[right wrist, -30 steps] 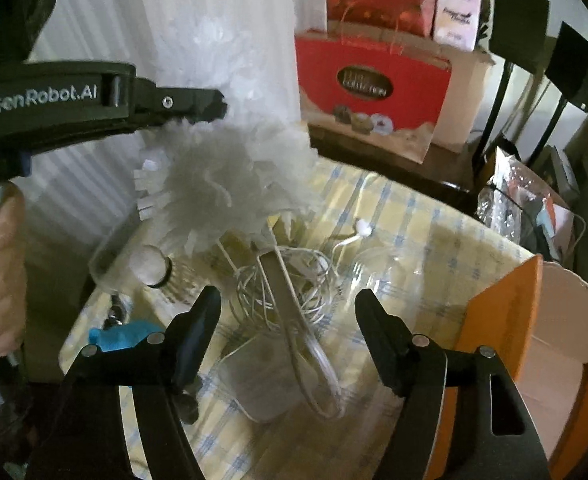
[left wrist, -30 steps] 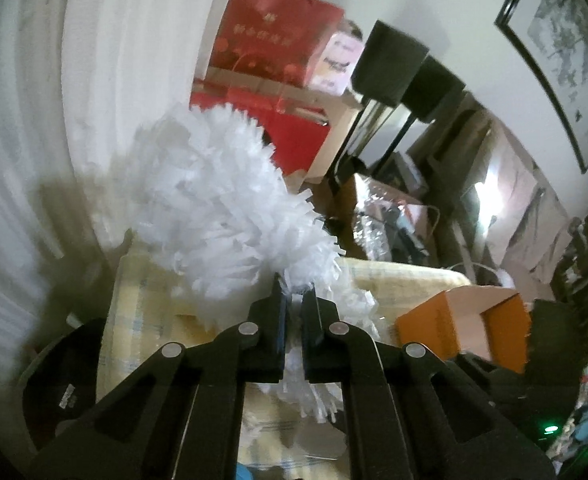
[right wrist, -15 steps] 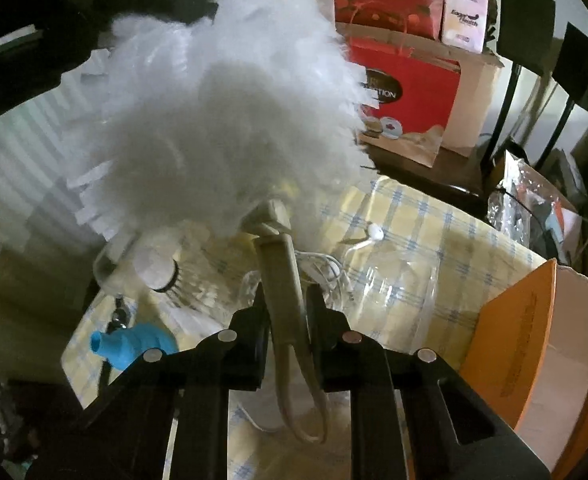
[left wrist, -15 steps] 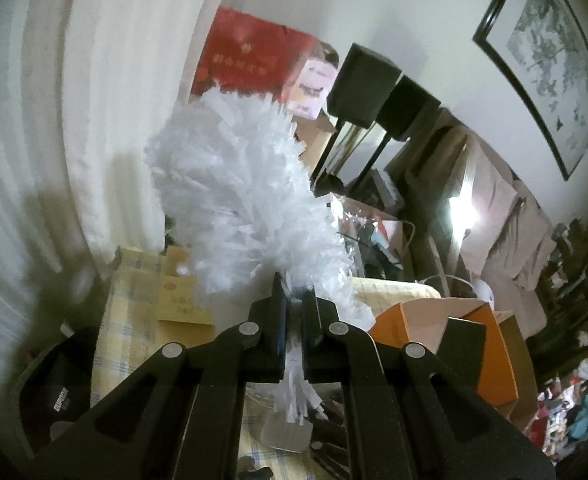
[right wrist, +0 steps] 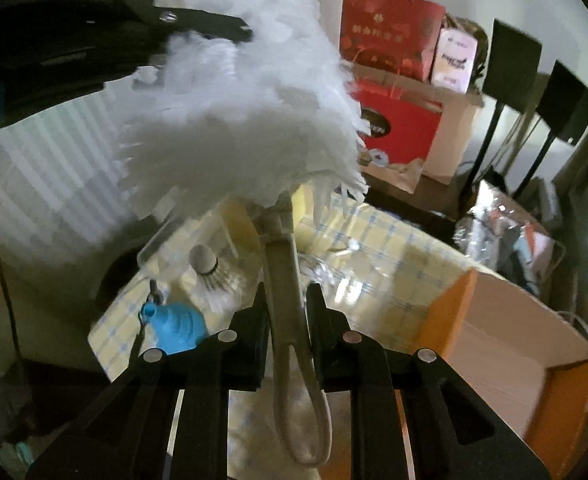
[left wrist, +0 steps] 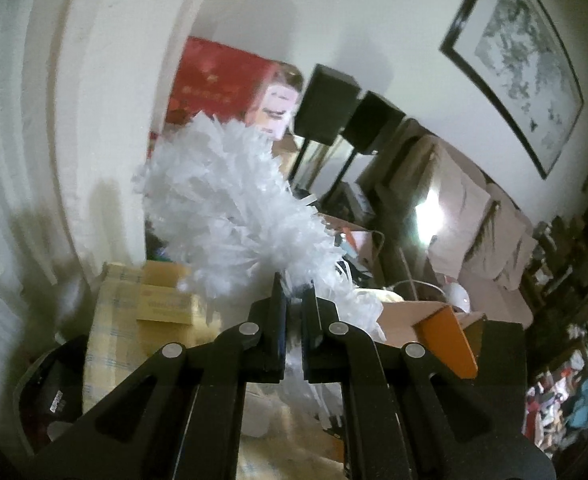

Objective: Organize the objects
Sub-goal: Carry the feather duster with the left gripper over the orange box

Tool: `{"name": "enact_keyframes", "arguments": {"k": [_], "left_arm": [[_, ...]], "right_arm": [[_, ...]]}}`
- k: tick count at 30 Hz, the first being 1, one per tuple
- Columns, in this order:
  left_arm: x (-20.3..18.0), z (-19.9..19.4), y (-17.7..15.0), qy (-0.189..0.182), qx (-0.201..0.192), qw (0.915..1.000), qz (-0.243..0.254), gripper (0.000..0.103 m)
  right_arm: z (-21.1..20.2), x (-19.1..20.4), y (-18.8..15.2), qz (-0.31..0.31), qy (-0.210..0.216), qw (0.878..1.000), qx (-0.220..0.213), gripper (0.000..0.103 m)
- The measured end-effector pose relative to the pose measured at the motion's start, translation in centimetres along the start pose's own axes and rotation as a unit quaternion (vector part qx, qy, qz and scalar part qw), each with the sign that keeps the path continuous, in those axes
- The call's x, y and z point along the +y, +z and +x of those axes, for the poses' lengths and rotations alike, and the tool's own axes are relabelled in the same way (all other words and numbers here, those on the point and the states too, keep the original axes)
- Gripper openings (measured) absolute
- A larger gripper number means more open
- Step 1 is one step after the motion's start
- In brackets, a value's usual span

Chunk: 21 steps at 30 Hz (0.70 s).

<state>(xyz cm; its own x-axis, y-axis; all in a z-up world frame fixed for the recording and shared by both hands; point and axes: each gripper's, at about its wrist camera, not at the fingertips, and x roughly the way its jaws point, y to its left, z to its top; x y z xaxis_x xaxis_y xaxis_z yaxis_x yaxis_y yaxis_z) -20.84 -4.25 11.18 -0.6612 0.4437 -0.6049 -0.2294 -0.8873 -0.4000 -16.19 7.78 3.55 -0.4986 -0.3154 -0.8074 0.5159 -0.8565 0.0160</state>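
Seemingly simple, the lift has two grips on one white duster (left wrist: 238,216). From the left wrist camera, the left gripper (left wrist: 293,308) has its fingers pinched together on the fluffy strips near the root of the head, which fans up and away to the left, above a checked tablecloth (left wrist: 98,344) and near an orange box (left wrist: 446,332). That hold is only on loose strips, so I judge they could slip or tear free if the two hands drift apart. From the right wrist camera, the right gripper (right wrist: 287,312), whose jaws have just been closing, is clamped on the duster's beige handle (right wrist: 282,280); the loop end hangs toward the camera. The duster (right wrist: 238,108) is in the air above the table, its long axis running from the loop up and away to the head, tilted slightly left. The left gripper (right wrist: 198,28) reaches into the head from upper left. Below lie a shuttlecock (right wrist: 210,268) and a blue funnel (right wrist: 178,328); a low swing could knock them.
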Motion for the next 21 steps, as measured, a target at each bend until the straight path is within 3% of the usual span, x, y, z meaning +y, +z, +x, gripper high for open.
{"name": "enact_keyframes", "arguments": {"k": [7,21], "left_arm": [[-5.0,0.8,-1.8,-0.031,0.021,0.9991,0.021,0.005],[-14.1,6.7,-6.2,-0.063,0.082,0.9933,0.050,0.005]], "right_arm": [[-3.3,-1.6,-2.7,-0.032,-0.035,0.999,0.023,0.015],[-5.5,-10.6,-9.8,0.017,-0.112,0.991,0.069,0.016]]}}
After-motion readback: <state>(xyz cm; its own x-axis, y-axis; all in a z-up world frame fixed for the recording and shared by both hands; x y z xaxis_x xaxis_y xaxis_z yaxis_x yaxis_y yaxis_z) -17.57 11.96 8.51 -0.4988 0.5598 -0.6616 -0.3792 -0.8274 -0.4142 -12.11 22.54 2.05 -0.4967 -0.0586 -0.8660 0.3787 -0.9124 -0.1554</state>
